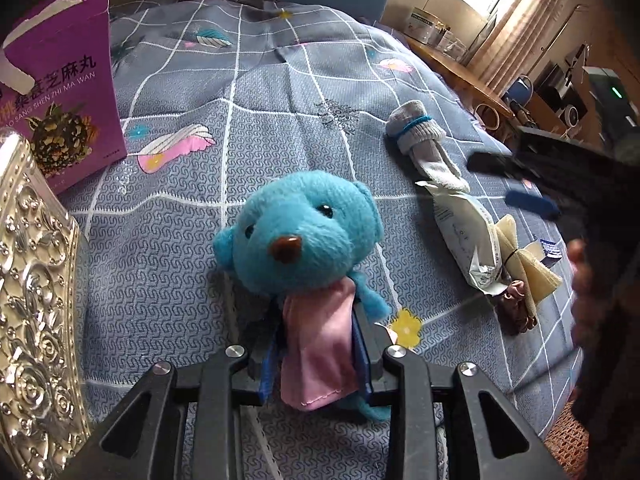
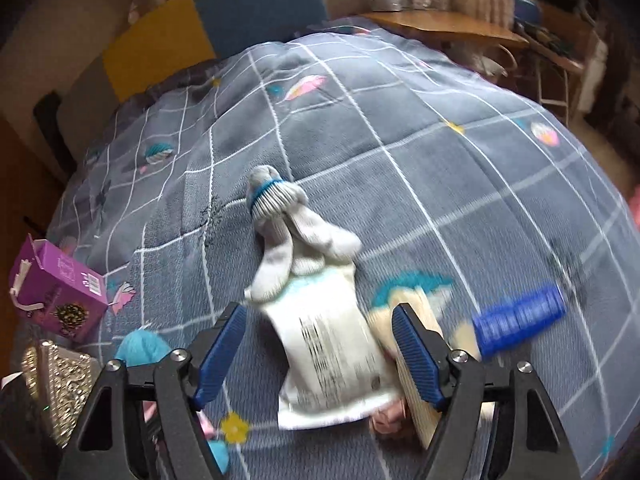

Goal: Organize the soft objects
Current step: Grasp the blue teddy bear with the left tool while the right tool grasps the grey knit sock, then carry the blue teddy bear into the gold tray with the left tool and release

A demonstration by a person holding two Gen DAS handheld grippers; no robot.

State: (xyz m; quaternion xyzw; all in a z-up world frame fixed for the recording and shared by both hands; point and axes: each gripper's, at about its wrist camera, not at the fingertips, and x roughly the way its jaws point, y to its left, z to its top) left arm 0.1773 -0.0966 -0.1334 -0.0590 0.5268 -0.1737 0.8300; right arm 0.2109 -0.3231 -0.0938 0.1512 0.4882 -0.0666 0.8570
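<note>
L hand-held gripper (image 1: 318, 344) clamped on blue plush bear (image 1: 300, 232), grey socks (image 1: 424, 140) w/ white packet (image 1: 464, 236) to right, purple box (image 1: 68, 80) upper left

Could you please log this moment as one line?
left gripper: shut on blue plush bear | right gripper: open over white packet | bundled socks: on bed

One blue plush (image 1: 298, 236), one grey sock bundle (image 1: 420, 132), one white pouch (image 1: 468, 236), one purple box (image 1: 64, 80), one silver box (image 1: 36, 300).
</note>
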